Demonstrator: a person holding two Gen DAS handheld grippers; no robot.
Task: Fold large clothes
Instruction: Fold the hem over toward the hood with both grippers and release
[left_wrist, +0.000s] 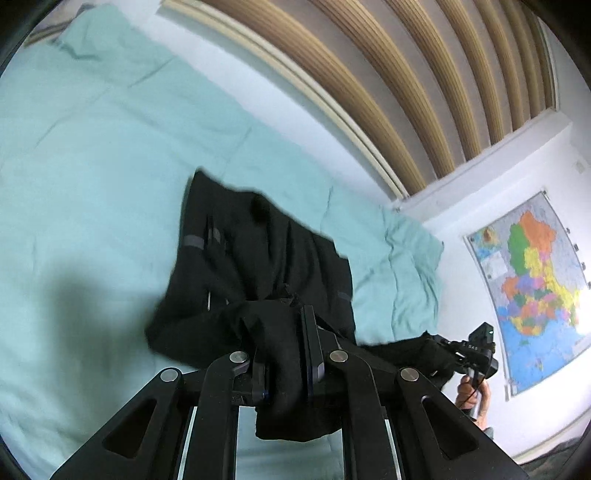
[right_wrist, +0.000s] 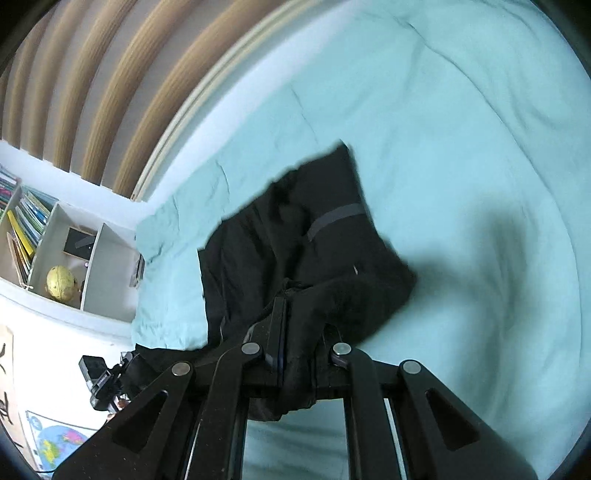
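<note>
- Over the bed (left_wrist: 92, 166), with its pale teal sheet, a big black garment (left_wrist: 258, 258) is held up at one edge by both tongs, and the rest of it trails down toward the mattress.
- Left tongs (left_wrist: 284, 332) are clamped on a thick bunch of the black fabric; you can see cloth stuffed between the two fingers and hanging out underneath.
- Right tongs (right_wrist: 291, 325) are pinched tight on the same garment too, with a wad of it spilling below the fingers in the right wrist view.
- From the left camera you can spot the other gripper off to the right with the fabric stretched across to it, so the held edge looks fairly taut between the two.
- There are grey stripes (right_wrist: 336, 218) on the lower part, handy as a reference for lining things up.
- My guess at the step: carrying or laying the garment out for a fold. The frames are blurry so things are likely moving.
- To do it well, I'd keep both grips level and the edge tight so the hanging part drops flat, not in a heap.
- Lower the far end onto the sheet first, then bring the held edge over it.
- Both grabs are bunchy, so a corner could slip out or the fold could end up crooked. Go slow.
- Wall map (left_wrist: 535, 288) and bookshelf (right_wrist: 55, 251) are well clear of it all.
</note>
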